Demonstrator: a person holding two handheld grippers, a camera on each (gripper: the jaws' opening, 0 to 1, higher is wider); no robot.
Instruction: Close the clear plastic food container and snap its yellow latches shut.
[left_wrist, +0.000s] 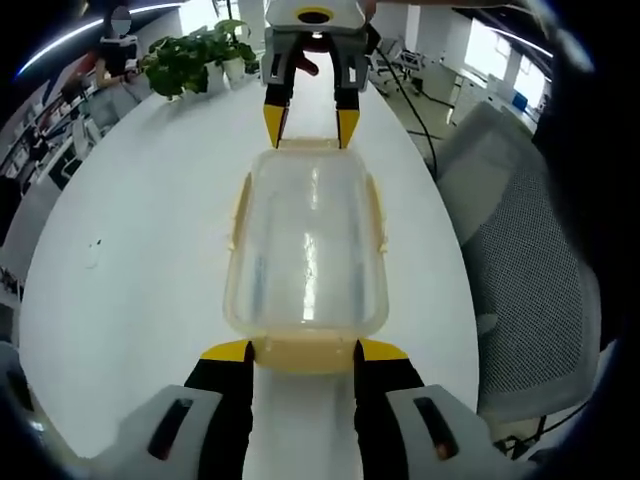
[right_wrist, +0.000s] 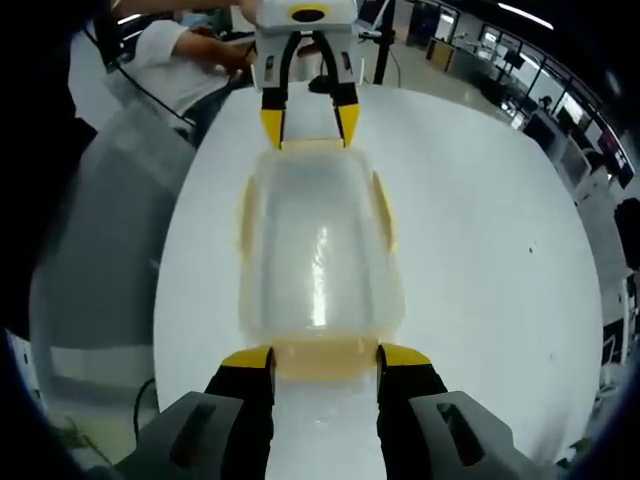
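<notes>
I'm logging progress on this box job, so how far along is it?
The lid looks seated on the clear container. In hand: the left gripper and right gripper each straddle a yellow end latch, jaws open. The long-side latches appear flared outward, so snapping them seems left.

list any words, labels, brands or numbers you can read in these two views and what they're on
There is no text to quote: nothing here can be read.
Clear plastic food container with yellow latches: no label or embossing can be made out.
Left gripper and right gripper, black with yellow tips: no markings show.
White table: a small dark speck, too small to tell.
</notes>
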